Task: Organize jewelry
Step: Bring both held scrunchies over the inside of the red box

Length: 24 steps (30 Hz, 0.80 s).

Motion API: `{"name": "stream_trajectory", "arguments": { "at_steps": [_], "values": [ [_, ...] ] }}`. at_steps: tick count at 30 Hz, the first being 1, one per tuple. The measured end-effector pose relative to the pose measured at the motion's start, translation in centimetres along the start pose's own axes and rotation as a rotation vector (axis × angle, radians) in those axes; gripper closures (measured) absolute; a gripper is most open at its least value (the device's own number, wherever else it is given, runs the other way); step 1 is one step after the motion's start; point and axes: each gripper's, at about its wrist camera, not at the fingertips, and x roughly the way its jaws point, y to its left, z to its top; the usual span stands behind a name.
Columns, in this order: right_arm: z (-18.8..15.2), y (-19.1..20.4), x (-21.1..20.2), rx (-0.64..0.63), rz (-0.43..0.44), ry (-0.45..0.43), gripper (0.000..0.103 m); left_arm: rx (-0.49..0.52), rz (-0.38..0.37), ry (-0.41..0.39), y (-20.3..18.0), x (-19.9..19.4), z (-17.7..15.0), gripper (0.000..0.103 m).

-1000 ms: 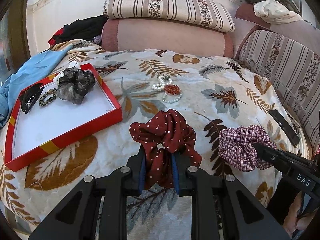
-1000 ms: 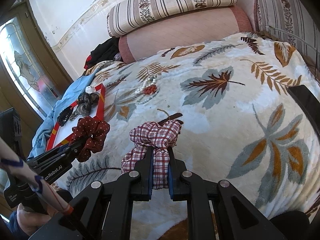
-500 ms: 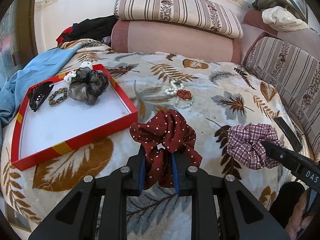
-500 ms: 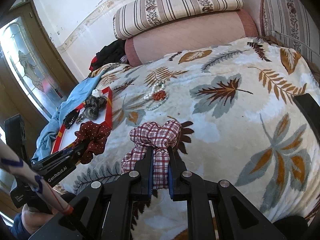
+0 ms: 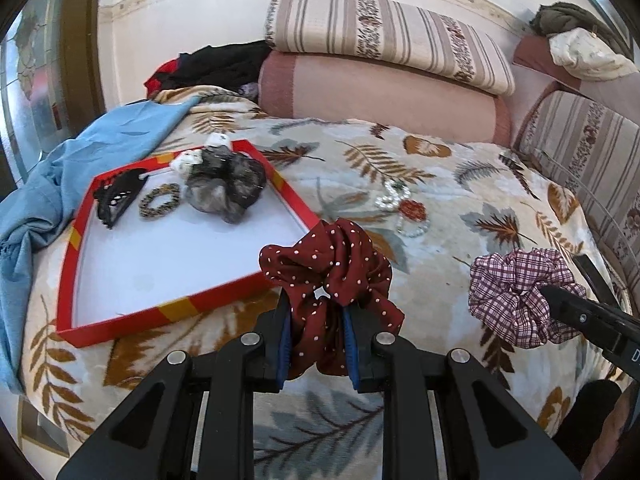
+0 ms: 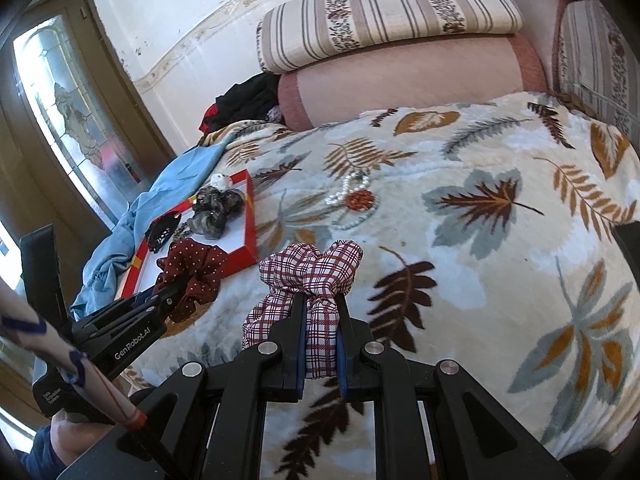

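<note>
My left gripper point(image 5: 318, 304) is shut on a dark red polka-dot scrunchie point(image 5: 332, 268) and holds it above the bed by the near right corner of the red tray point(image 5: 176, 308). The tray holds a grey scrunchie point(image 5: 224, 190), a beaded bracelet point(image 5: 160, 200), a black hair claw point(image 5: 114, 198) and a small white piece point(image 5: 186, 160). My right gripper point(image 6: 320, 304) is shut on a plaid scrunchie point(image 6: 312, 268), held above the bed to the right of the tray point(image 6: 250, 216). Pearl and red bead bracelets point(image 5: 404, 208) lie on the blanket.
The leaf-patterned blanket point(image 6: 480, 208) covers the bed. A blue cloth point(image 5: 48, 184) lies left of the tray. Striped and pink cushions point(image 5: 384, 76) line the back, more on the right. A black flat object point(image 5: 592, 276) lies near the right edge.
Both grippers have moved left toward the red tray, each still holding its scrunchie. The tray is now closer and more central in both views.
</note>
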Motion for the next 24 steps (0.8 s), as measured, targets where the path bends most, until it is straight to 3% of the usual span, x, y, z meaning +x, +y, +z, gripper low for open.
{"name": "stream_trajectory", "arguments": {
  "at_steps": [24],
  "values": [
    [2.0, 6.4, 3.2, -0.109, 0.038, 0.037, 0.09, -0.151, 0.115, -0.058, 8.2, -1.1, 1.1, 0.082]
  ]
}}
